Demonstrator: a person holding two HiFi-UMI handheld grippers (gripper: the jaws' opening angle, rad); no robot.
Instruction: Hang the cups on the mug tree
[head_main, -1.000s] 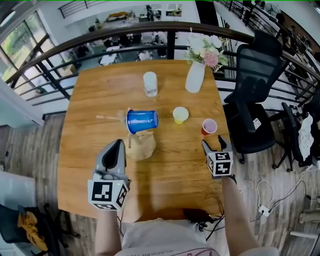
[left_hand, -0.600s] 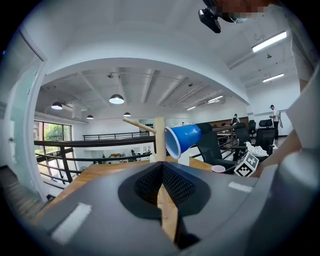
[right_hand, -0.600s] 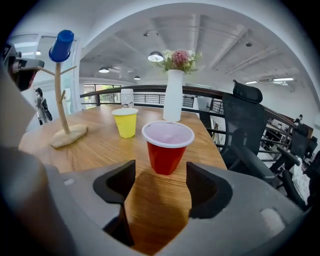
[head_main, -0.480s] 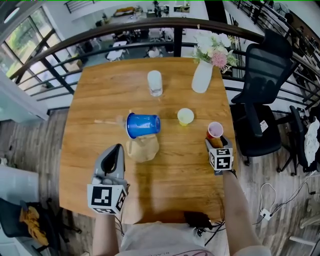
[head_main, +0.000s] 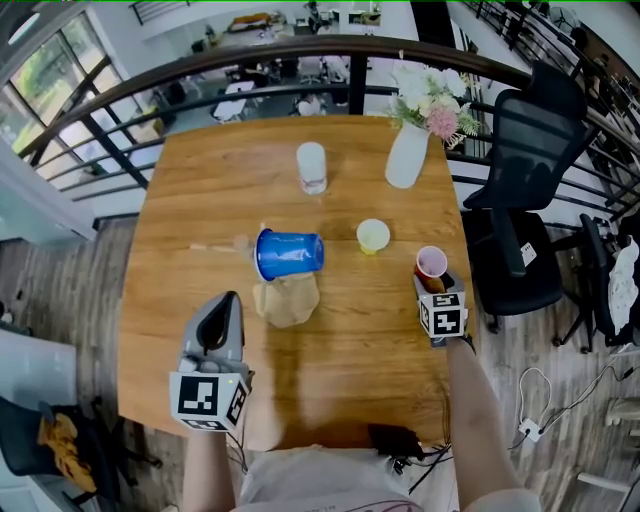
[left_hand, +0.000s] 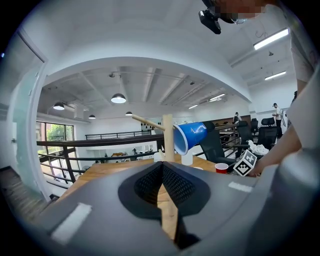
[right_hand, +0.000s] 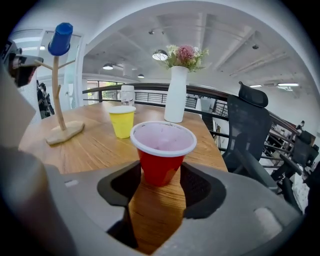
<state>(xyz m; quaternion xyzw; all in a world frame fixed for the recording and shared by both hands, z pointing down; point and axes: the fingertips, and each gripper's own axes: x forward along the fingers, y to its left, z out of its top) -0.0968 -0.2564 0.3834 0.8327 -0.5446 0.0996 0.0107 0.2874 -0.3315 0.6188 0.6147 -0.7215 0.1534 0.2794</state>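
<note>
A wooden mug tree (head_main: 286, 300) stands mid-table with a blue cup (head_main: 290, 253) hung on one of its pegs; it also shows as the mug tree (right_hand: 59, 95) and blue cup (left_hand: 192, 136) in the gripper views. A red cup (head_main: 431, 263) stands upright near the table's right edge. My right gripper (head_main: 432, 282) has its jaws either side of the red cup (right_hand: 161, 152) and they are closing, the pads close to its lower wall. My left gripper (head_main: 228, 298) is shut and empty, just short of the tree's base.
A yellow cup (head_main: 373, 235) stands upright left of the red one. A clear glass (head_main: 312, 166) and a white vase (head_main: 407, 155) of flowers stand at the far side. A black office chair (head_main: 520, 200) is beyond the table's right edge, a railing behind.
My right gripper has moved forward to the red cup, which now sits between its jaws. The left gripper has hardly moved.
</note>
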